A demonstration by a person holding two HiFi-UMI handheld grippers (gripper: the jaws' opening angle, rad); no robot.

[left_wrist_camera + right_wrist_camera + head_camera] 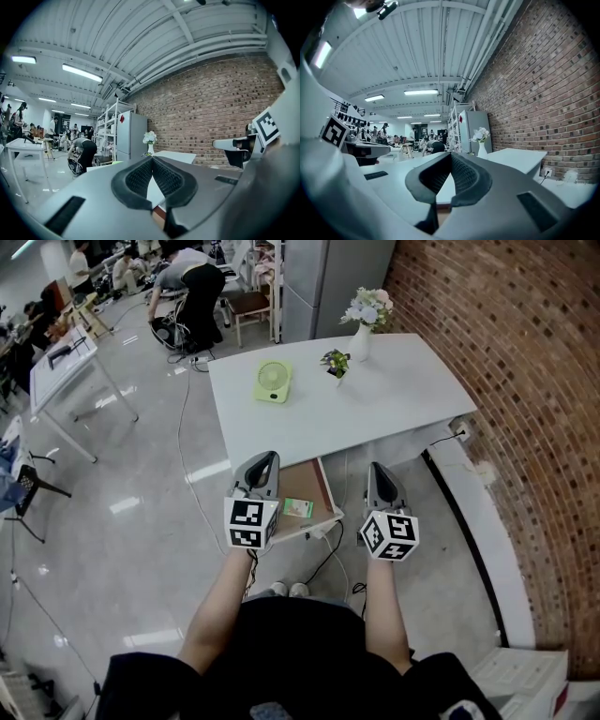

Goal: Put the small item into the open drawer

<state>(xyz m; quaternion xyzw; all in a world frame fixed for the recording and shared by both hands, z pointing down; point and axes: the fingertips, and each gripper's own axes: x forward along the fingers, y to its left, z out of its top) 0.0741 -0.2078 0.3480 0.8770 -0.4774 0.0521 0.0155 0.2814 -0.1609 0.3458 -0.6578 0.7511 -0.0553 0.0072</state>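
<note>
Looking down in the head view, the left hand-held gripper (266, 458) and the right hand-held gripper (376, 468) hang side by side at the near edge of the white counter (394, 418). The open drawer (324, 486) sits below and between them. The small green-and-white item (298, 507) lies in the drawer, just right of the left hand-held gripper's marker cube and well left of the right one. Farther ahead of both, a green fan (273, 382), a small plant (335, 362) and a vase of flowers (364, 326) stand on the counter.

In the left gripper view, its jaws are pressed together tip to tip with nothing between them. The vase stands straight beyond the tips, with a grey fridge (131, 136) just left of it.

In the right gripper view, the jaws are likewise closed and empty. The vase stands ahead, slightly right, before the brick wall (543, 93).
</note>
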